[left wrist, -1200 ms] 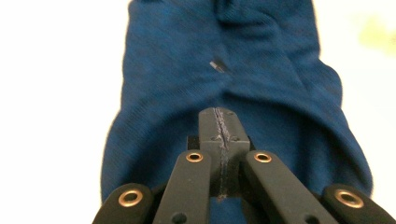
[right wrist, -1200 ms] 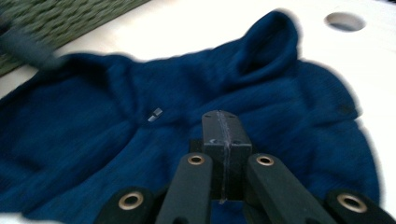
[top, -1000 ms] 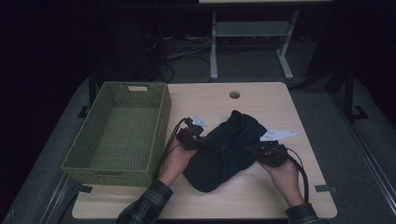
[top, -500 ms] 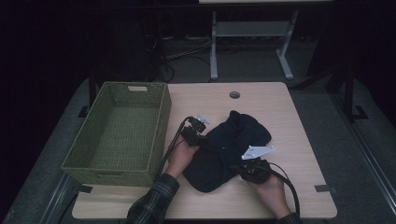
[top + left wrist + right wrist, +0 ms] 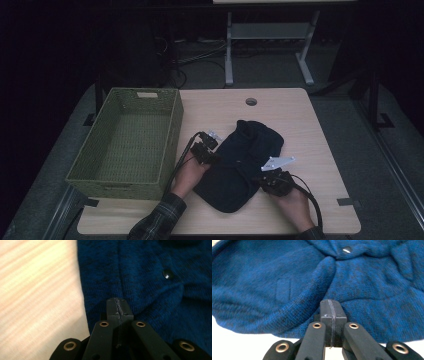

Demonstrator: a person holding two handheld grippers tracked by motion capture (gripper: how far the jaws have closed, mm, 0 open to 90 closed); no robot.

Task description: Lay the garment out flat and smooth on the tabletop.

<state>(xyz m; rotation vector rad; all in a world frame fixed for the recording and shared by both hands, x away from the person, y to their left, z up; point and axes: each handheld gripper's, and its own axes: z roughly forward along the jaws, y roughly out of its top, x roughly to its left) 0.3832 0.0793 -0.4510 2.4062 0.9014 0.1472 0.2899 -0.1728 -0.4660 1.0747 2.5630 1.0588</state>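
Green basket (image 5: 127, 145) is sitting beside my blue sweater (image 5: 245, 160); both my tongs, left (image 5: 210, 156) and right (image 5: 264, 179), are squeezing shut on its edges on the counter (image 5: 300, 115).

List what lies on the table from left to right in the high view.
Basket → left gripper → sweater → right gripper.

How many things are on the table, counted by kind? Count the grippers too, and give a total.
Dark blue knitted garment: 1
Green woven basket: 1
Grippers, left gripper and right gripper, both with fingers shut: 2
Total: 4
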